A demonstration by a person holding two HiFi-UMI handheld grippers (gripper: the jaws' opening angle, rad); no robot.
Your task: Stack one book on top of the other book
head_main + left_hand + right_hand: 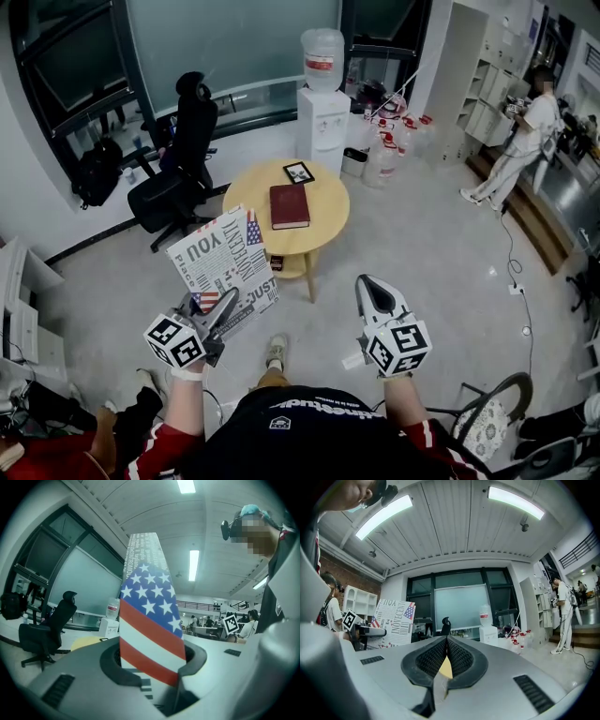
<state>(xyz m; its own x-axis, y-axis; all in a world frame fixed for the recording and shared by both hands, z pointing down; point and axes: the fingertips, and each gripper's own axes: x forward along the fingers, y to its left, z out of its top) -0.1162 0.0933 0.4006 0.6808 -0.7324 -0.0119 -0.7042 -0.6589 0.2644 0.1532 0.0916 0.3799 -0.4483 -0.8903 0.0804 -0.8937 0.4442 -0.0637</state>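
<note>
The white hardback book printed with black newspaper lettering and a stars-and-stripes flag point(225, 258) is held off the floor, tilted, with its cover facing up. The left gripper point(223, 317) grips it by its lower edge. In the left gripper view the flag-patterned book point(150, 620) stands upright between the dark pads, which are clamped on it.

The dark red hardback book point(289, 205) lies flat near the middle of the round pale-wood table point(330, 234), closed, at about 1 o'clock from the held book and well apart from it. A small black-framed picture point(298, 172) lies on the tabletop at the red book's 12 o'clock, just beyond it.

The right gripper point(375, 289) hangs at 5 o'clock from the table and holds nothing. In the right gripper view its jaws point(446, 641) are together, their tips meeting, and the printed book point(393, 620) shows at 9 o'clock.

A black office chair point(183, 159) stands at the table's 10 o'clock. A white water dispenser with a clear bottle point(322, 112) stands at its 12 o'clock. A person in white point(525, 141) stands at 2 o'clock.
</note>
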